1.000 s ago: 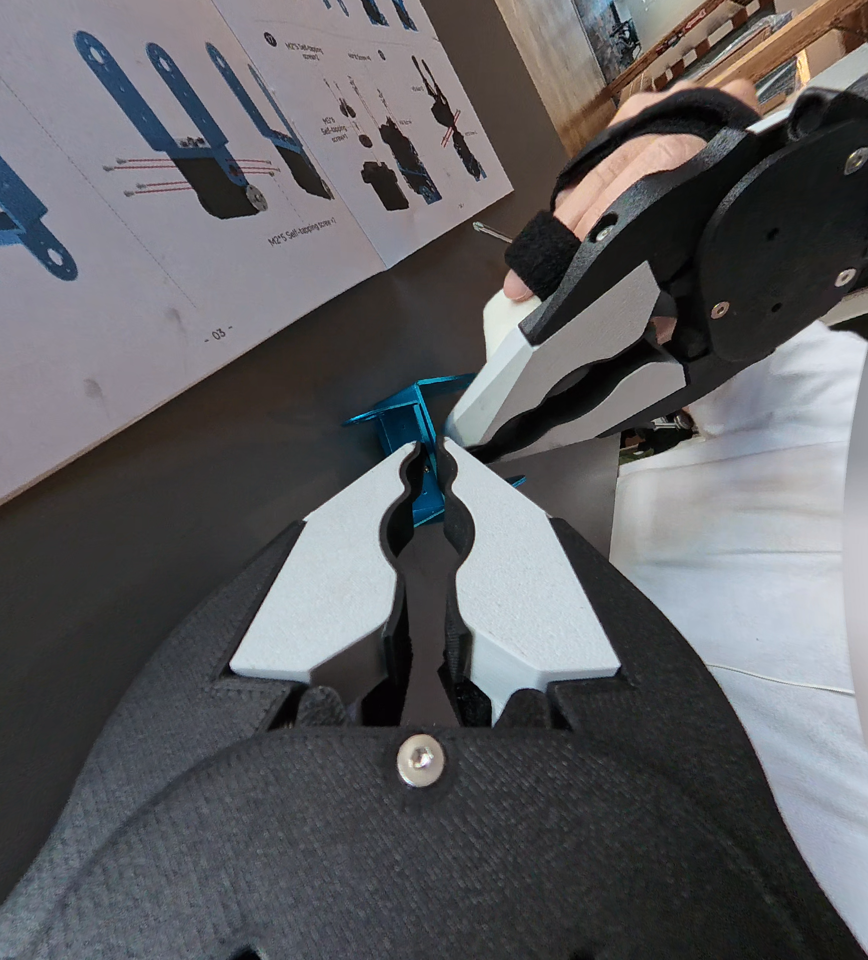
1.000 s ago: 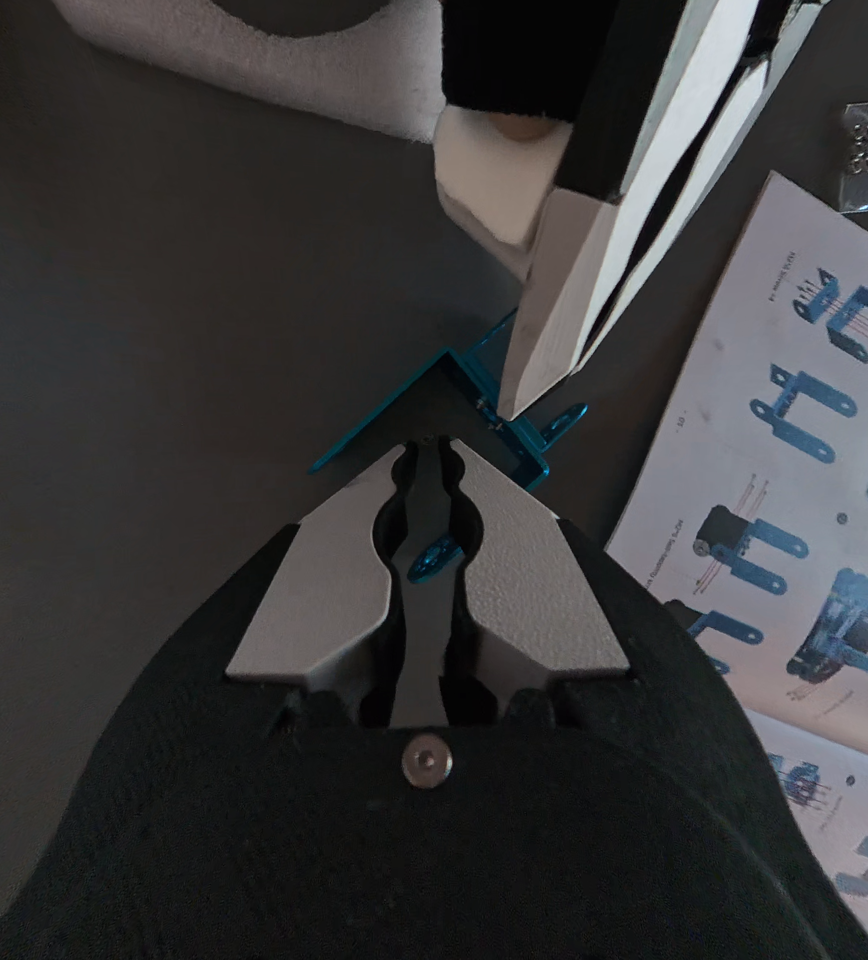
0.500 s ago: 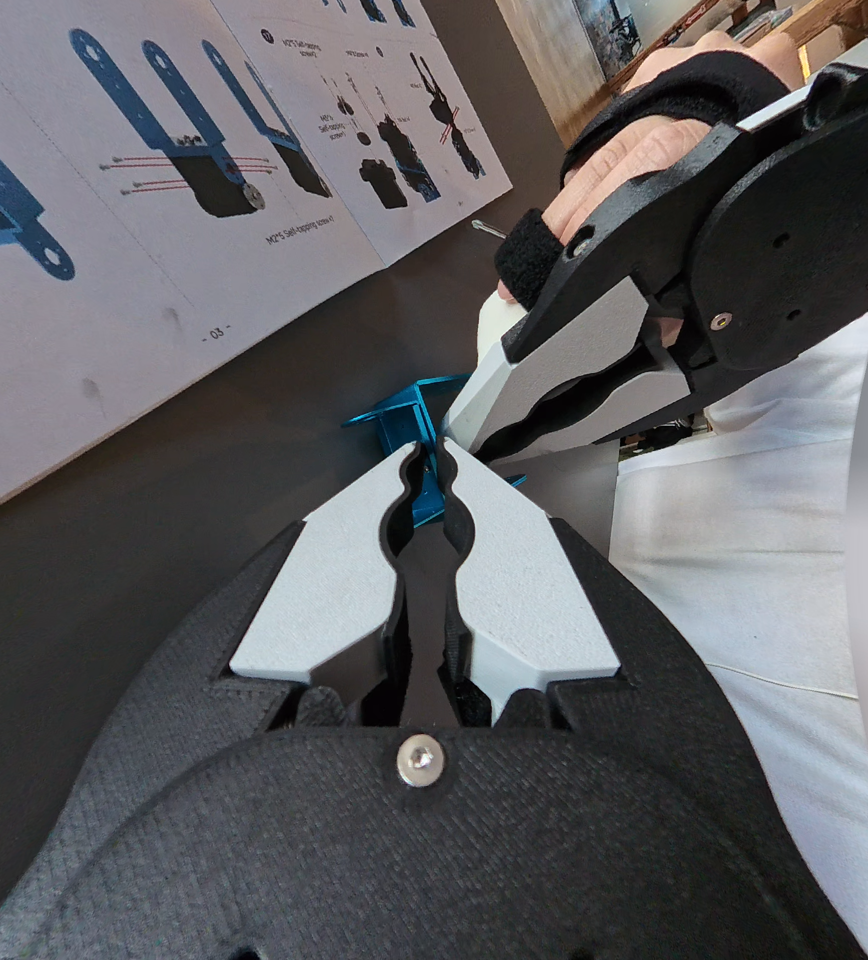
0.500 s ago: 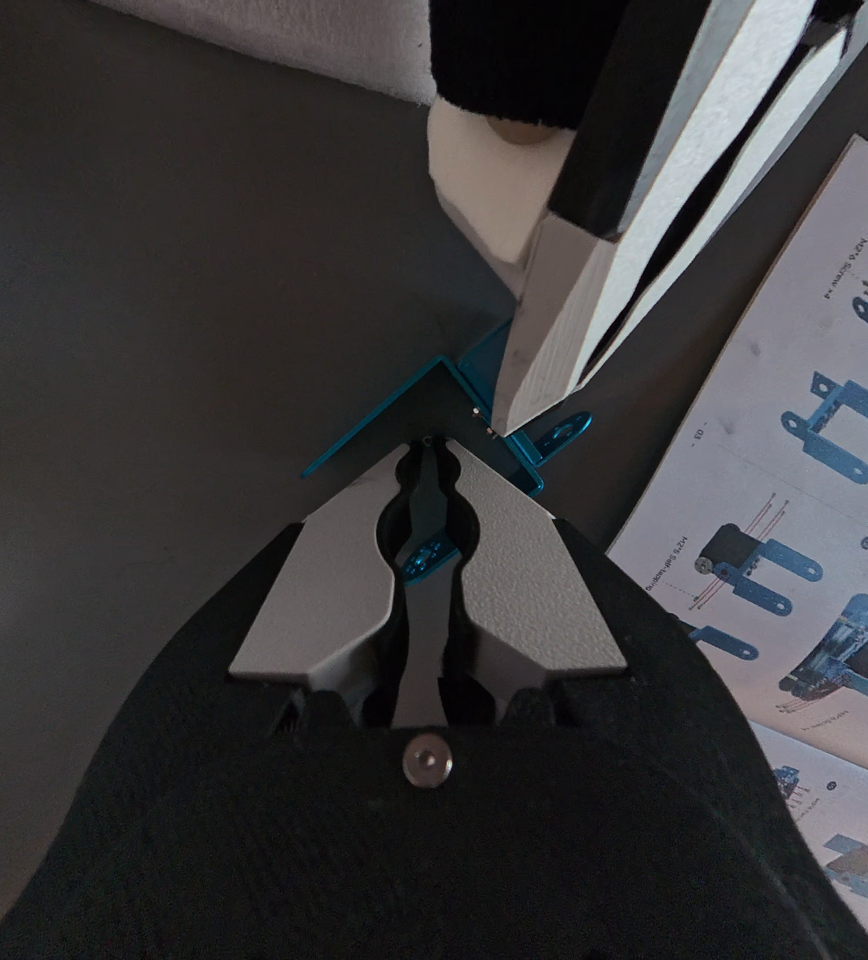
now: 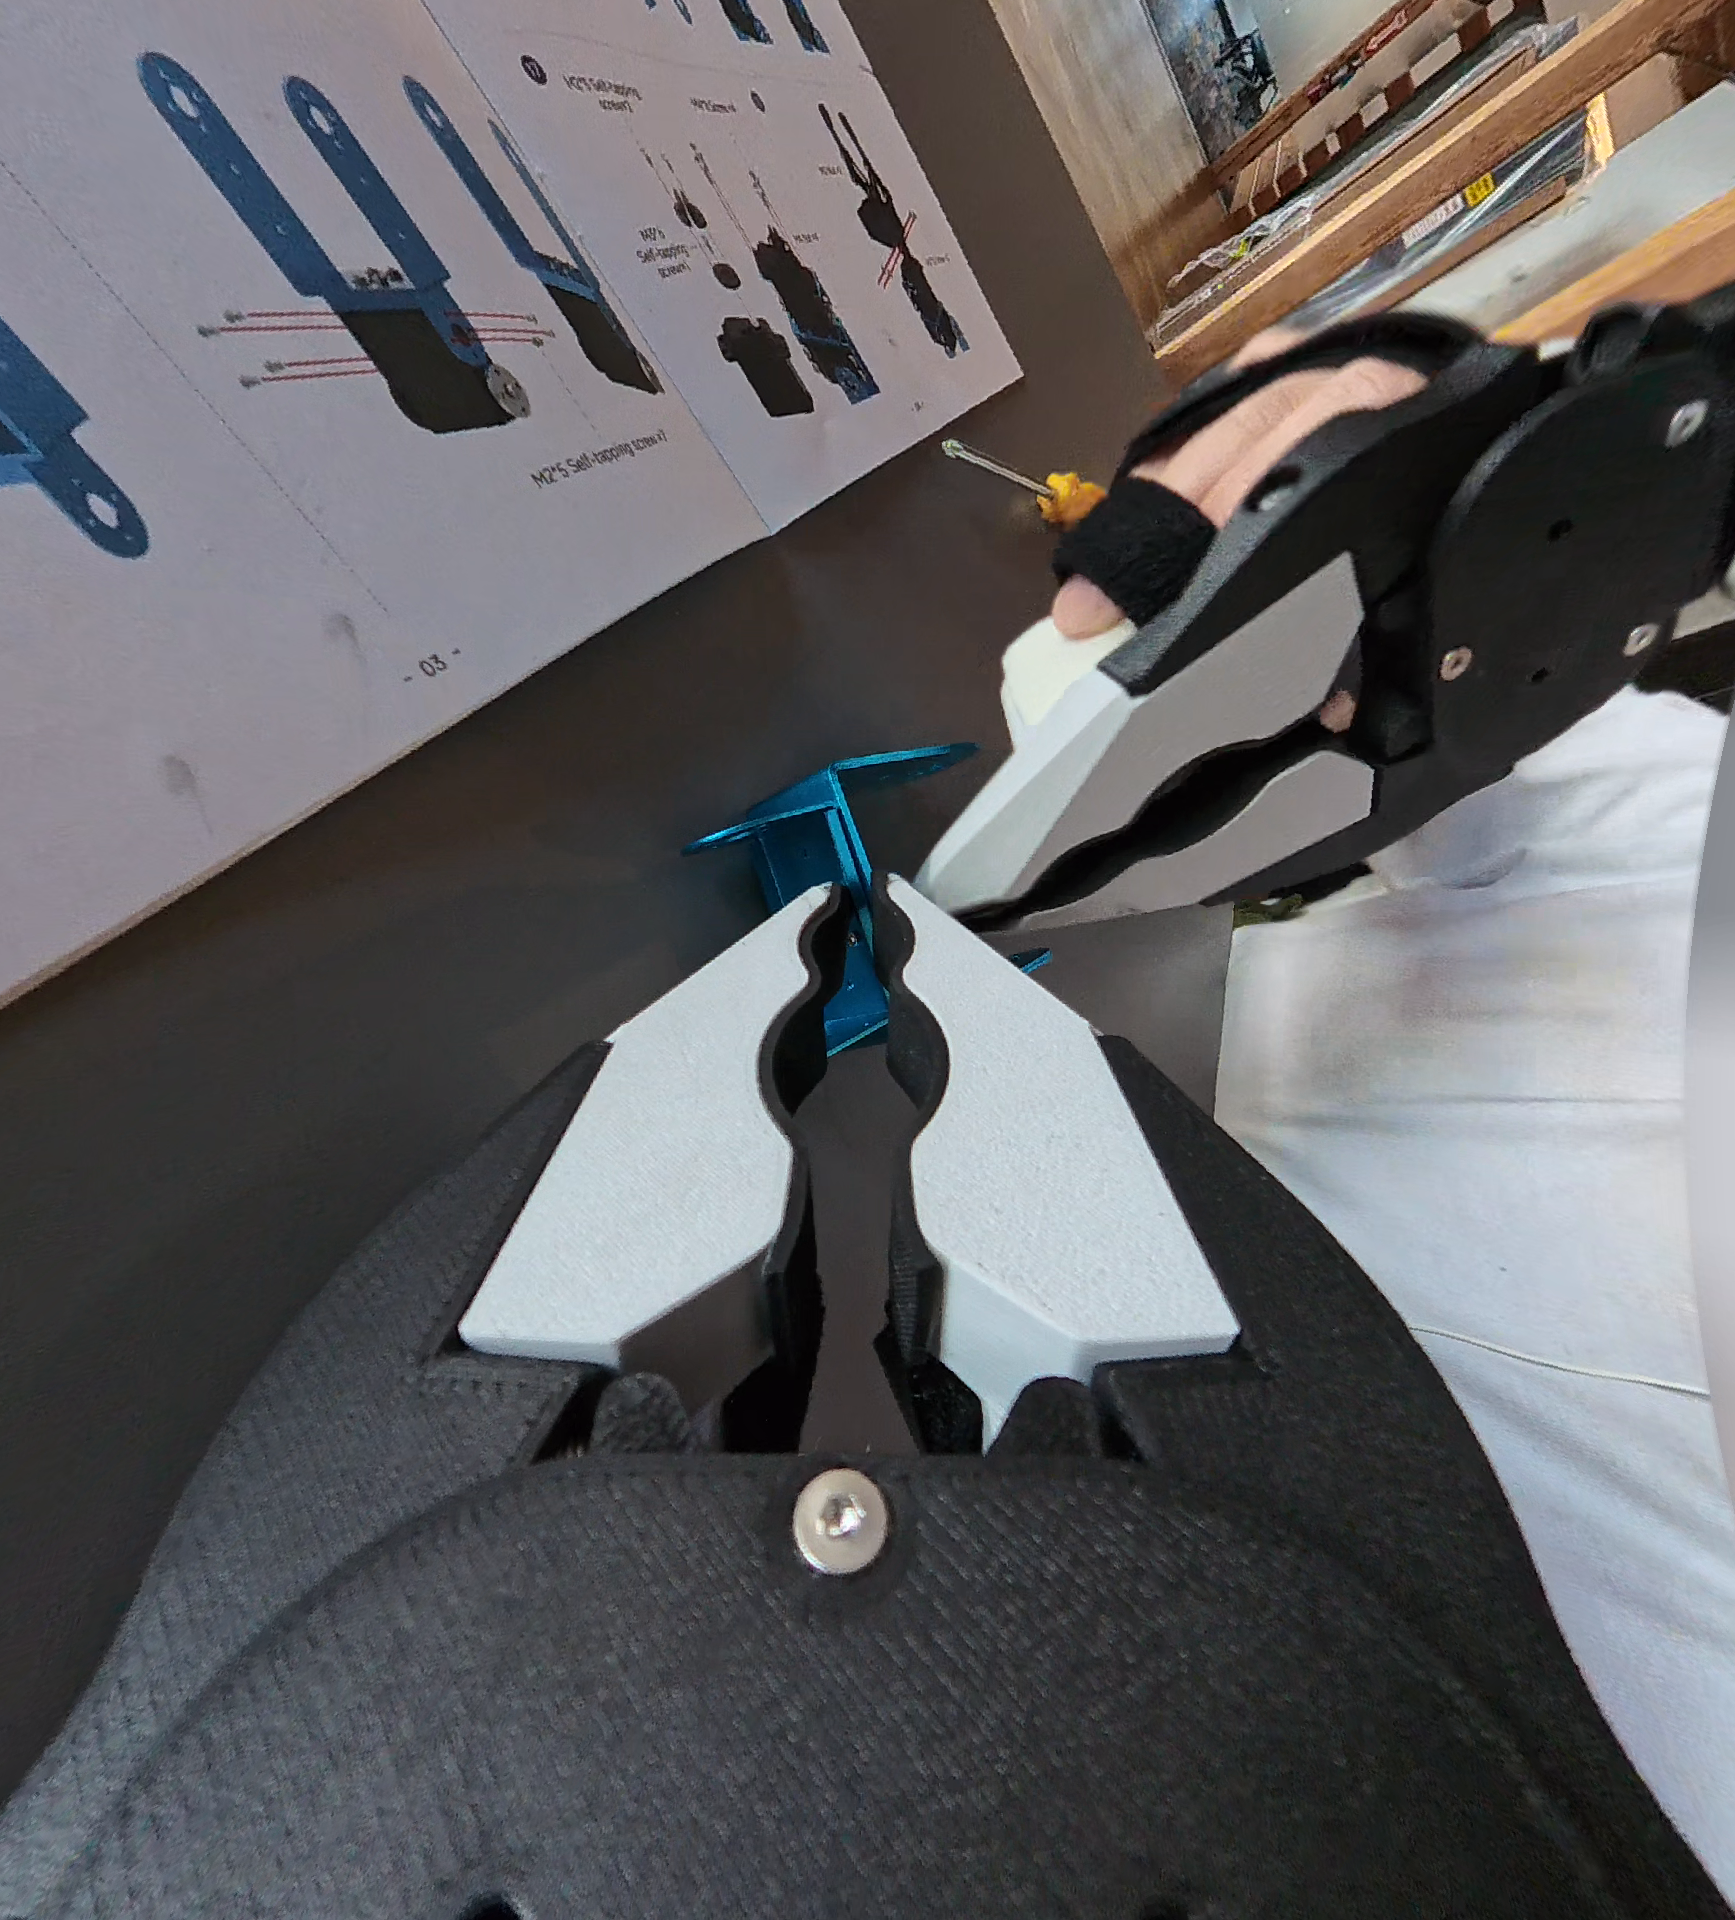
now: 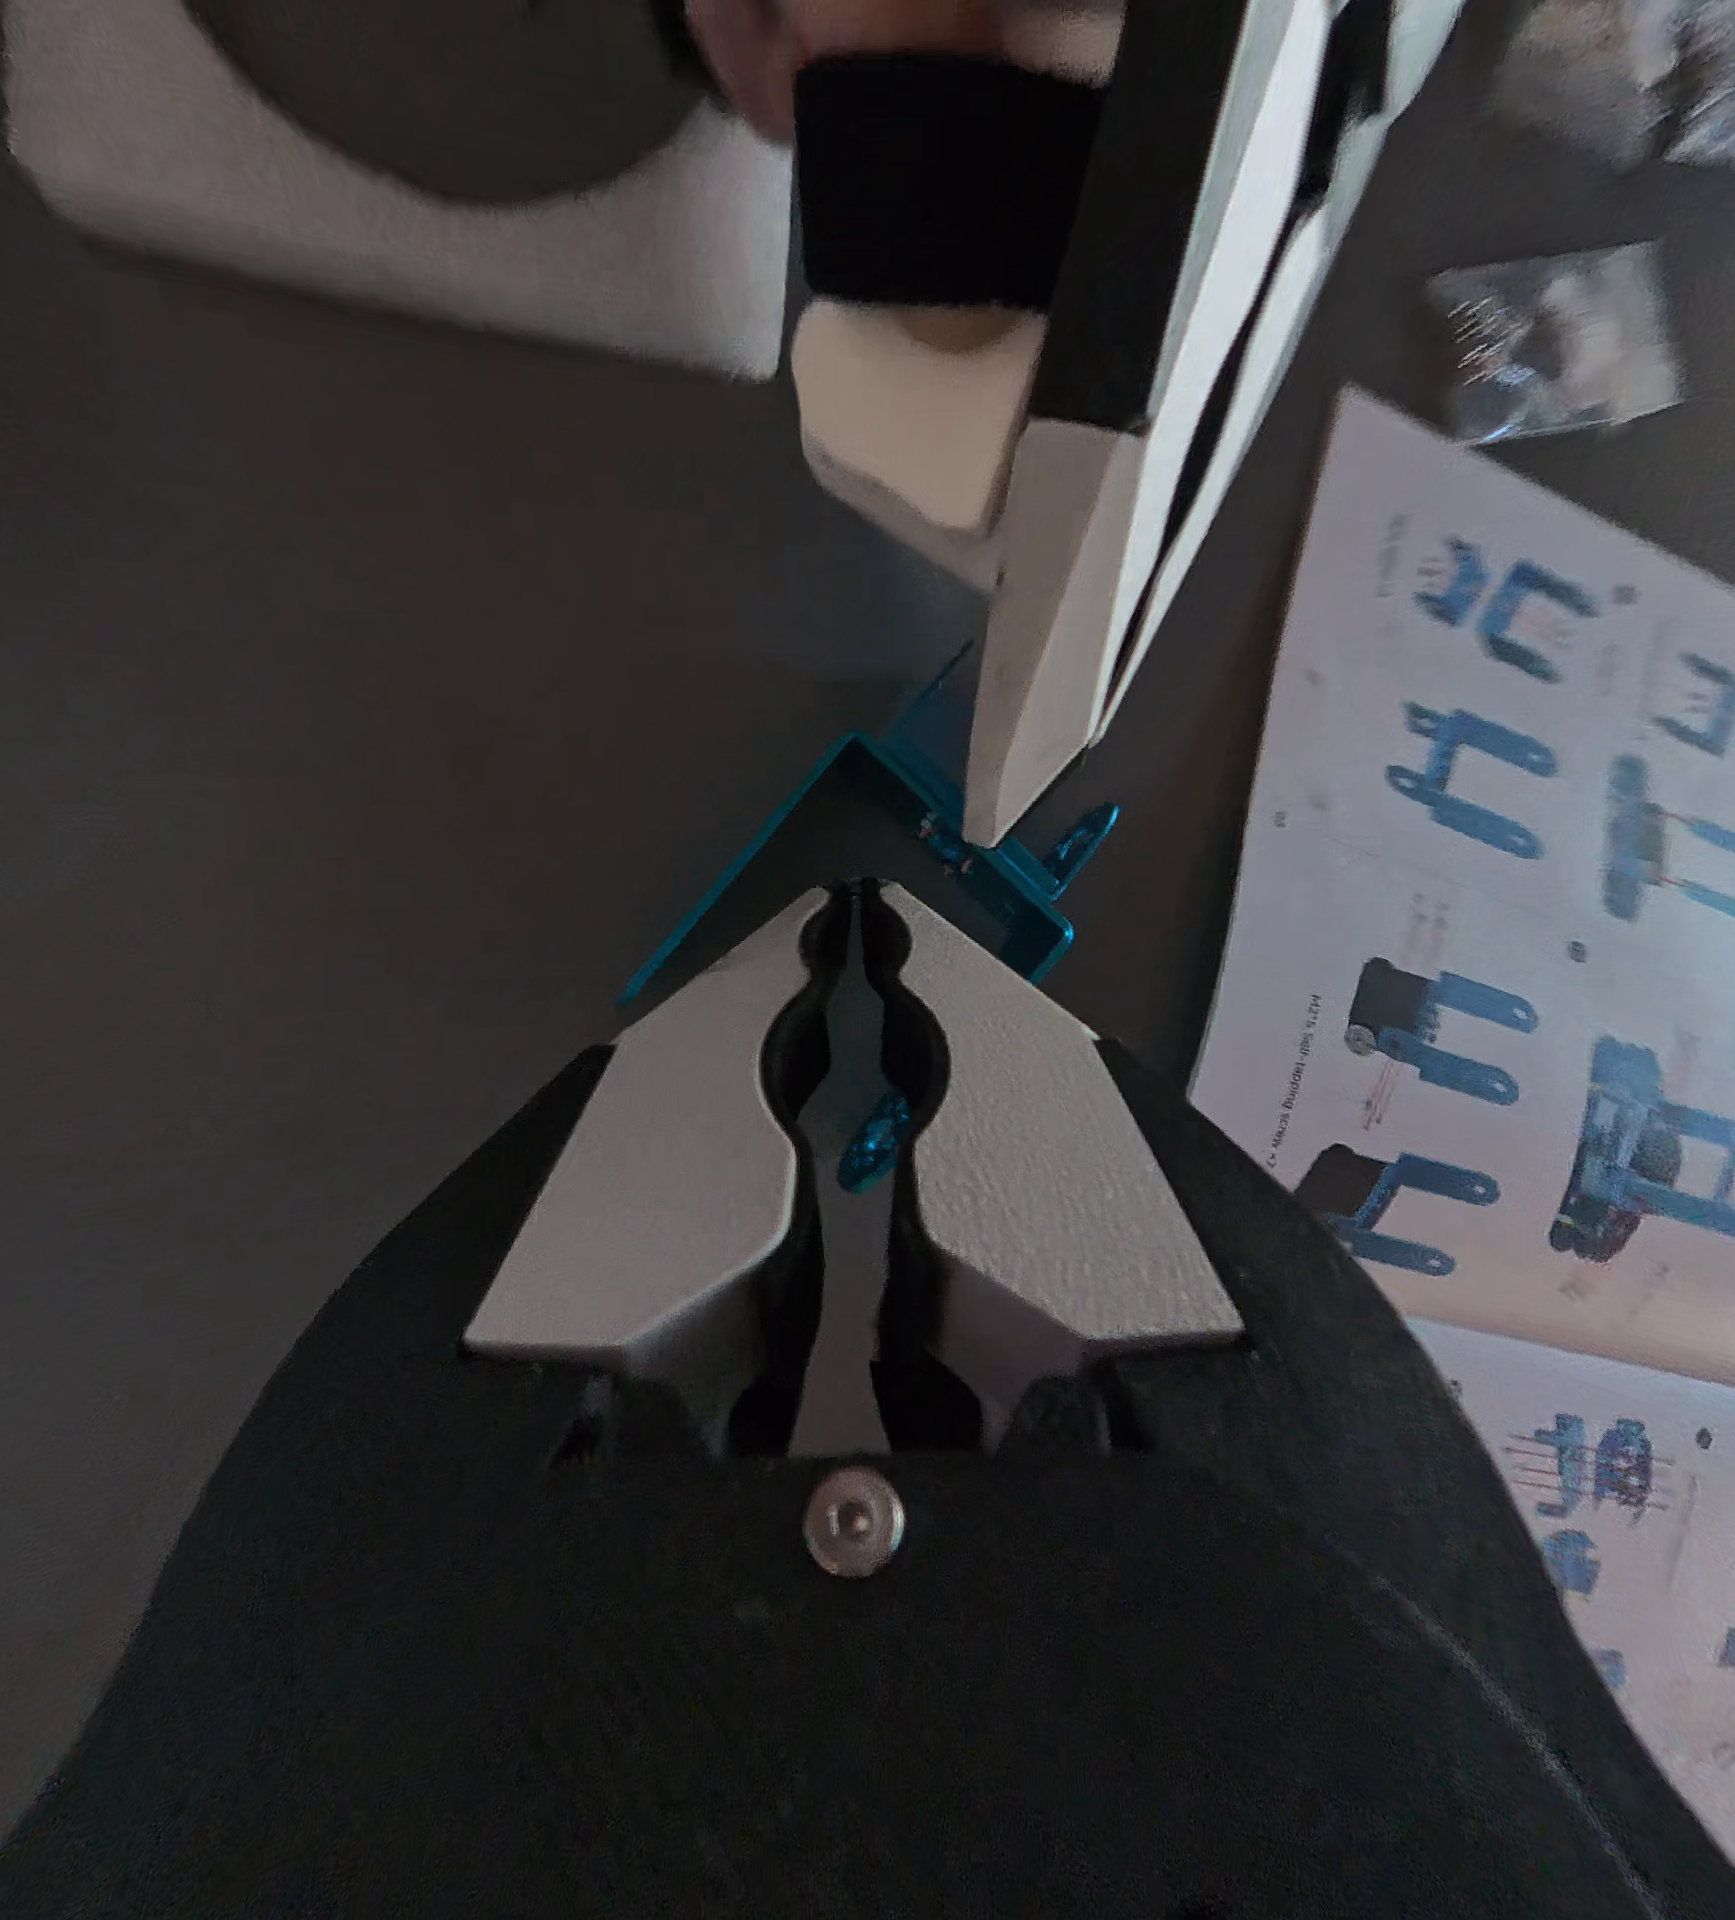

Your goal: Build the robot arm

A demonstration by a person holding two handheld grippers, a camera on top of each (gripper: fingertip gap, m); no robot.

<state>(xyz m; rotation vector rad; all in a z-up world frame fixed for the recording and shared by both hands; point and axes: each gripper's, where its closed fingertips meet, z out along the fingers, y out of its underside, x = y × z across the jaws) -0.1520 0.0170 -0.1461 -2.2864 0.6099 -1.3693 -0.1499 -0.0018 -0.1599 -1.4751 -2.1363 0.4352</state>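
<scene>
While my left tongs (image 5: 858,902) pinch the upright wall of a blue metal bracket (image 5: 821,831) on the dark table (image 5: 219,1091), my right tongs (image 6: 858,896) clamp its edge from two o'clock. A printed instruction sheet (image 5: 343,436) lies at ten o'clock.

A blue anodised metal bracket (image 5: 821,831) stood on the dark tabletop (image 5: 219,1039), made of thin folded plates joined at right angles, with small screws along one flange. Both grippers pinched it at their tips: left gripper (image 5: 861,902), right gripper (image 6: 858,894).
</scene>
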